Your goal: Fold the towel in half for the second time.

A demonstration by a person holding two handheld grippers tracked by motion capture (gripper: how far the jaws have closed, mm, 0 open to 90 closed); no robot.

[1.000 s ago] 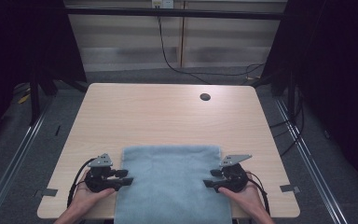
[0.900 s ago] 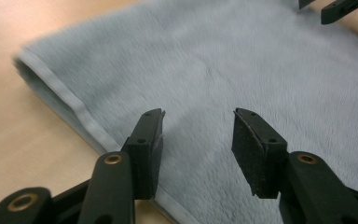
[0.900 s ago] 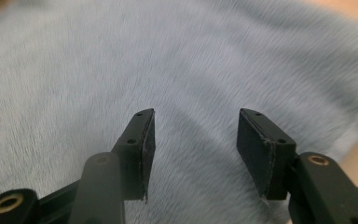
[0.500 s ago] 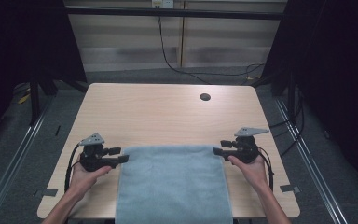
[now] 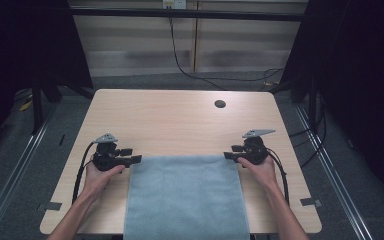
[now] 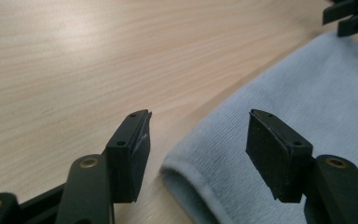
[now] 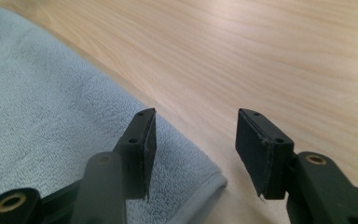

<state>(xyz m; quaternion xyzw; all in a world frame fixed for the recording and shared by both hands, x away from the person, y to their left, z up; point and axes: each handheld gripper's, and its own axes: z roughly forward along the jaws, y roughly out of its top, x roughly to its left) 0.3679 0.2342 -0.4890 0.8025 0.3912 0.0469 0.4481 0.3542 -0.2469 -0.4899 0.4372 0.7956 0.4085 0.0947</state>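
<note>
A light blue towel point(image 5: 185, 200) lies flat on the near half of the wooden table point(image 5: 180, 120), its near end hanging over the front edge. My left gripper point(image 5: 132, 155) rests at the towel's far left corner. In the left gripper view its jaws point(image 6: 198, 116) have just been opening and stand apart, with the rounded towel corner point(image 6: 182, 163) on the table between them, untouched. My right gripper point(image 5: 230, 152) is at the far right corner. Its jaws point(image 7: 196, 112) are open too, one pad point(image 7: 144, 140) over the towel's point(image 7: 51, 107) edge, the other over bare wood.
A small dark round hole point(image 5: 220, 104) sits in the table's far right part. Cables point(image 5: 82, 170) trail from both grippers toward the front edge. Dark frames and floor rails flank the table. The other gripper's jaw tips point(image 6: 349, 16) show far off in the left gripper view.
Both hands have slid away from the person along the towel's sides, up to its far corners. The left jaws have opened wider. The towel has stayed flat in place.
</note>
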